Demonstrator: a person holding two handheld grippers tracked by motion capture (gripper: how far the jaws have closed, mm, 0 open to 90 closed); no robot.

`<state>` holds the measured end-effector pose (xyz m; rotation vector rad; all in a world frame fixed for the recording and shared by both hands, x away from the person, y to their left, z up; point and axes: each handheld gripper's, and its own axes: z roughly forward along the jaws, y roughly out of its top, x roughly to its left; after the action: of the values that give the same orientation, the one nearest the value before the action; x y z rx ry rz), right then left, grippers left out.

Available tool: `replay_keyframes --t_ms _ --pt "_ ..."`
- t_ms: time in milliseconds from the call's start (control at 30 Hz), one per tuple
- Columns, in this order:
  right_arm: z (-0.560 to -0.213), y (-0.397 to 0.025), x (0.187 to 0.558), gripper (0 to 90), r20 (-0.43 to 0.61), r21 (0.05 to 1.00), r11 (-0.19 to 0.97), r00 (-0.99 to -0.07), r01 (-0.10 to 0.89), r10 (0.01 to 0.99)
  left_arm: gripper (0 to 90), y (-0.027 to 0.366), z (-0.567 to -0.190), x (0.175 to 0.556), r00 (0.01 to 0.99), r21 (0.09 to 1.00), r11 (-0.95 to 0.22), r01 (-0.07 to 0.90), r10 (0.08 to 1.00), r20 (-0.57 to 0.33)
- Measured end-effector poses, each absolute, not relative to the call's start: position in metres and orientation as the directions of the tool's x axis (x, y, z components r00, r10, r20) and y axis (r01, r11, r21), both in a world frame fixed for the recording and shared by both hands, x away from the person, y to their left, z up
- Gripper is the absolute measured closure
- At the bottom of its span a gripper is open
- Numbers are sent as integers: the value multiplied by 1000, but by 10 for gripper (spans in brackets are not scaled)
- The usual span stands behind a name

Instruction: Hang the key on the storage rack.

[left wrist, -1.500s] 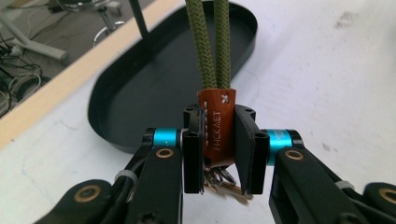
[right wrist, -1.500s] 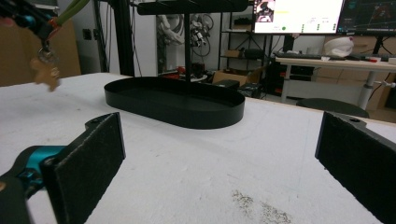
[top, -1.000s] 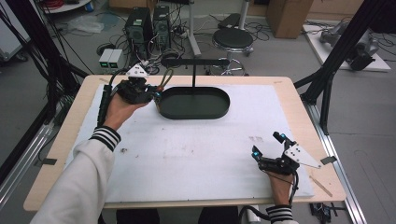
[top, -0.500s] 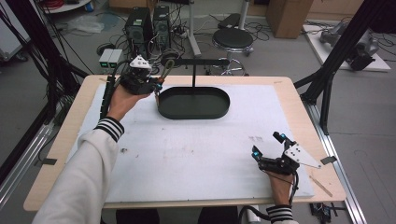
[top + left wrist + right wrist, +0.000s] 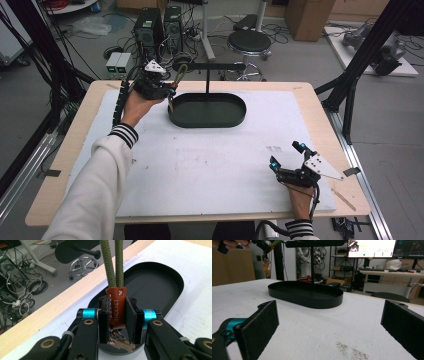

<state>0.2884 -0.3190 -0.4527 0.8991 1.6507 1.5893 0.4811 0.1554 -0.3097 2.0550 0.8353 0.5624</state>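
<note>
My left gripper point(image 5: 169, 94) is shut on a brown leather key tag point(image 5: 117, 306) with an olive green cord loop point(image 5: 115, 262) that rises from it. Keys point(image 5: 119, 340) hang below the jaws. It is held in the air over the left end of a black oval tray point(image 5: 207, 123), and the cord loop point(image 5: 180, 75) reaches up near the left tip of the tray's T-shaped stand bar point(image 5: 215, 66). My right gripper point(image 5: 286, 155) rests open on the white mat at the front right, with nothing between its pads point(image 5: 260, 326).
The tray point(image 5: 307, 298) and its upright post point(image 5: 312, 262) stand at the back middle of the white mat point(image 5: 200, 170). Beyond the table's far edge are a stool point(image 5: 249, 41), computer cases and cables on the floor. A black frame leg point(image 5: 350, 85) stands at the right.
My left gripper has risen and moved back and a little right with the key tag, from beside the tray's left end toward the stand bar. The right gripper has stayed still.
</note>
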Motion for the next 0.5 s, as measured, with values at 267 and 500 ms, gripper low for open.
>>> replay_keyframes --t_ms 267,500 --pt "-453 -319 288 4 -4 999 24 -541 29 841 745 155 -318 486 669 815 -439 378 738 87" --pt "-453 -319 288 5 -4 999 25 -540 31 842 746 154 -320 488 666 818 -431 380 742 82"
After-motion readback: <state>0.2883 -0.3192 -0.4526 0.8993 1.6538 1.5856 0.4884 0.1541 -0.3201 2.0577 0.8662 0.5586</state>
